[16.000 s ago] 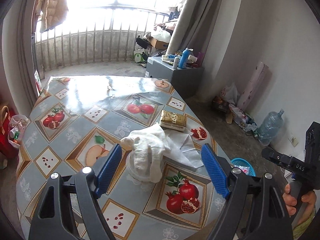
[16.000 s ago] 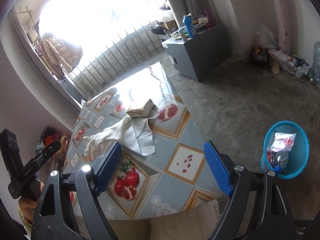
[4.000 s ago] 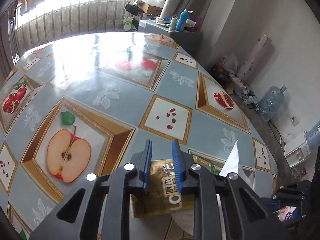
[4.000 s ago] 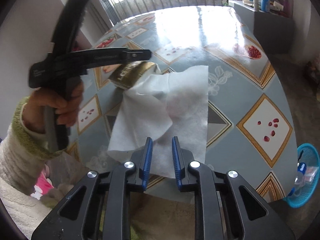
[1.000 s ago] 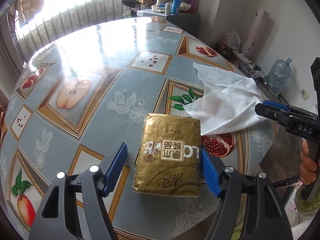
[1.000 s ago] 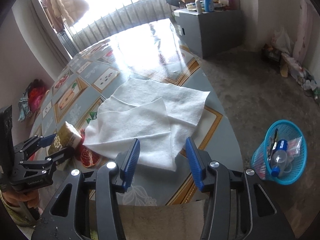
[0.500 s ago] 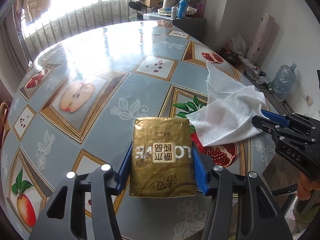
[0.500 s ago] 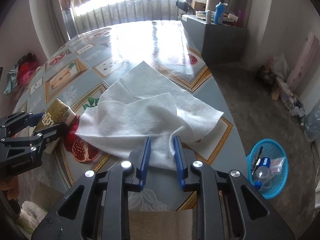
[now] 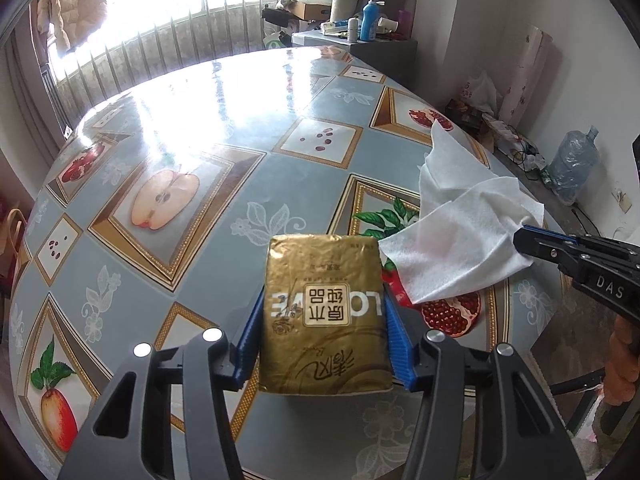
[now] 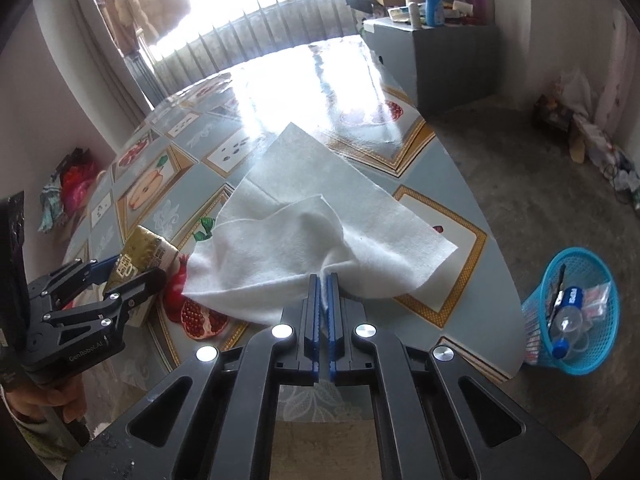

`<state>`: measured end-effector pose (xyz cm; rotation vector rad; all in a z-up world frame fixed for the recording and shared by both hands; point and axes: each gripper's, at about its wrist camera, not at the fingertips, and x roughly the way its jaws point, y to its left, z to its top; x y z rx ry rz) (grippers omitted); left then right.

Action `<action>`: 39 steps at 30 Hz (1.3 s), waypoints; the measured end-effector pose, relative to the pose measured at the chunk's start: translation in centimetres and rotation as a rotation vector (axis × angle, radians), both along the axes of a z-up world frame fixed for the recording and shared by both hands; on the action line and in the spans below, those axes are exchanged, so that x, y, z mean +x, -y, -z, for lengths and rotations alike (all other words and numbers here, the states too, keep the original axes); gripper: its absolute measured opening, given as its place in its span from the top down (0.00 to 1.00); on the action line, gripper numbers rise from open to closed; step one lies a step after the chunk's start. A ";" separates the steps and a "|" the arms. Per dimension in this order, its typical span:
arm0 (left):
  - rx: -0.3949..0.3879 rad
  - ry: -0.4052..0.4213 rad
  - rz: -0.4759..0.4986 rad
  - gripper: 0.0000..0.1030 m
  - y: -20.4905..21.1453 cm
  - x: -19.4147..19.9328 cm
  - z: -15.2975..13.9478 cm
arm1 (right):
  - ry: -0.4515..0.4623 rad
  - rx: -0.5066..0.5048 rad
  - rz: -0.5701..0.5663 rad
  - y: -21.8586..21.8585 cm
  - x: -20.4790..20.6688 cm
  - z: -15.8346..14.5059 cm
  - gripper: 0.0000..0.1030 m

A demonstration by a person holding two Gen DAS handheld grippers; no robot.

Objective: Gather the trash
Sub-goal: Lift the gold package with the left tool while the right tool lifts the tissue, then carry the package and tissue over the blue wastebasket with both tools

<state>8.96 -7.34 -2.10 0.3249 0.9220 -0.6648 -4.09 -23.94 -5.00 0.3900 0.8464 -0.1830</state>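
A gold tissue pack (image 9: 324, 312) lies on the fruit-patterned table (image 9: 208, 168) near its front edge. My left gripper (image 9: 320, 320) is shut on the pack, one blue pad on each side. The pack also shows in the right wrist view (image 10: 144, 252), held by the left gripper (image 10: 120, 276). A white tissue sheet (image 10: 304, 236) lies rumpled on the table to the right of the pack. My right gripper (image 10: 323, 280) is shut on the sheet's near edge. In the left wrist view the sheet (image 9: 460, 232) is pinched by the right gripper (image 9: 524, 236).
A blue waste basket (image 10: 576, 308) holding a bottle and wrappers stands on the floor right of the table. A grey cabinet (image 10: 436, 52) with bottles stands beyond the table. A water jug (image 9: 572, 172) and clutter lie along the right wall.
My left gripper has closed tighter on the gold pack. My right gripper has shut fully on the tissue sheet's edge, bunching it up.
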 end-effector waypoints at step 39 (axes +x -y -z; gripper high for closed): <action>-0.223 -0.252 0.646 0.49 29.4 -9.6 -6.3 | 0.024 -0.109 0.863 19.7 -22.3 -2.0 0.98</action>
